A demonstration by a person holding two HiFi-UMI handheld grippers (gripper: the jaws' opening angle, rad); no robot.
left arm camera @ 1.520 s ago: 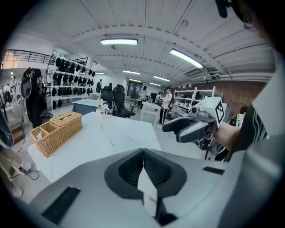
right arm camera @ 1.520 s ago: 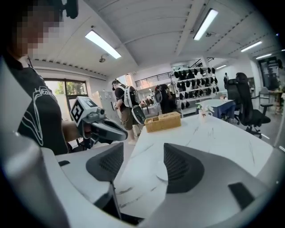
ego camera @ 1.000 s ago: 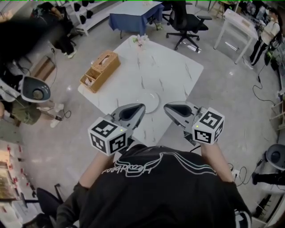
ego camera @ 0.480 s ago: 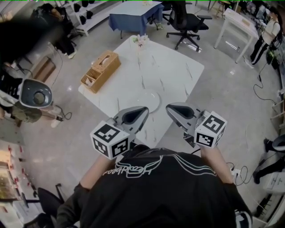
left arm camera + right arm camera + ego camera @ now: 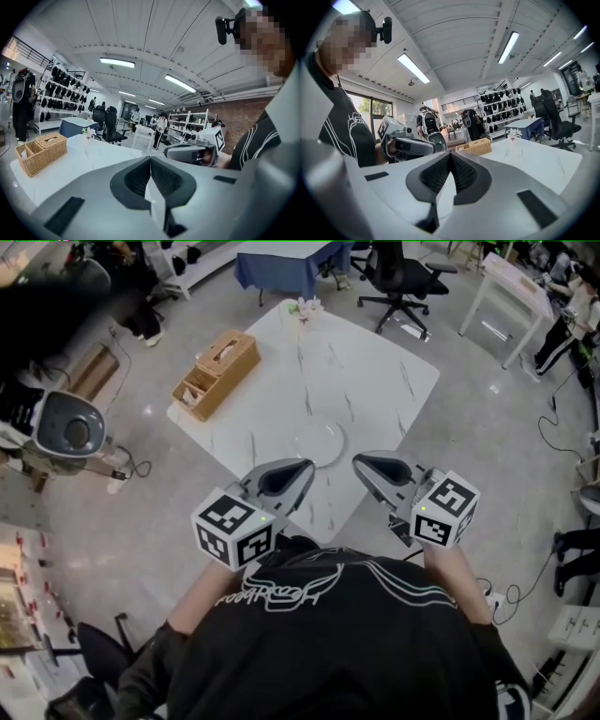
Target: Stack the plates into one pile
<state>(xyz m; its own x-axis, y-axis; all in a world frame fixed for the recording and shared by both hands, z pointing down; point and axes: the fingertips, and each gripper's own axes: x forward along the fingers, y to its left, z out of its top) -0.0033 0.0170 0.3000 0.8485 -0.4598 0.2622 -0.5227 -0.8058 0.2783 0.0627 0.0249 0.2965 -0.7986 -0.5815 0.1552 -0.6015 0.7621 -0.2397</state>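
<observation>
Basket (image 5: 216, 371) at the table's (image 5: 384, 381) ten o'clock, contents unclear. Plates (image 5: 319, 442) near its six o'clock edge, number hard to tell. Left gripper (image 5: 302, 468) and right gripper (image 5: 361, 461): jaws closed, empty.

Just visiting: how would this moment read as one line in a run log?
left gripper: shut, empty | right gripper: shut, empty | plate: on table, beyond both grippers, untouched

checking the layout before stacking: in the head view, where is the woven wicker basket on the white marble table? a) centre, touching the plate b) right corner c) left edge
c: the woven wicker basket sits at the left edge of the white marble table, apart from the clear glass plate.
</observation>
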